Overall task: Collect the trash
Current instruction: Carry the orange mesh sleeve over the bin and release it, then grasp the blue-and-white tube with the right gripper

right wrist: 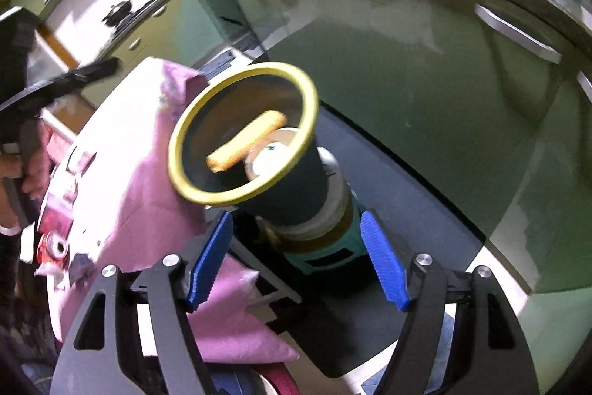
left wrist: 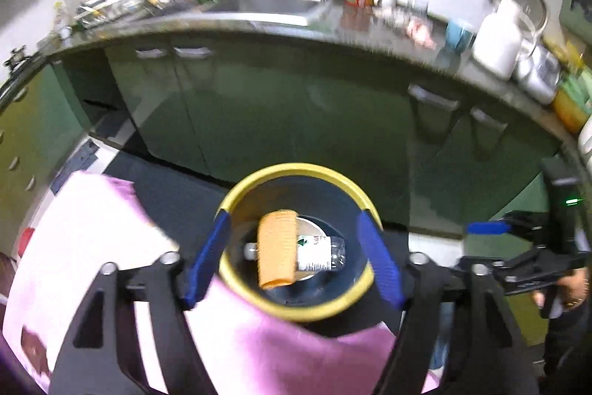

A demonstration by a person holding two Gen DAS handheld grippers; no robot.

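A dark bin with a yellow rim (left wrist: pixel 236 195) stands on the floor beside a pink-covered table (left wrist: pixel 92 247). Inside it lie an orange ribbed piece (left wrist: pixel 277 248), a clear plastic bottle (left wrist: pixel 322 252) and a can. My left gripper (left wrist: pixel 296 261) is open and empty directly above the bin's mouth. The bin's rim shows in the right wrist view (right wrist: pixel 185 132) with the orange piece (right wrist: pixel 244 139) in mid-air inside it. My right gripper (right wrist: pixel 299 258) is open and empty beside the bin's base. The right gripper also shows in the left wrist view (left wrist: pixel 492 228).
Green cabinets (left wrist: pixel 296 106) under a counter (left wrist: pixel 259 21) with a sink (left wrist: pixel 266 2) run behind the bin. A red drink can (right wrist: pixel 51 245) lies on the table's left part. A teal stand (right wrist: pixel 333 250) sits under the bin.
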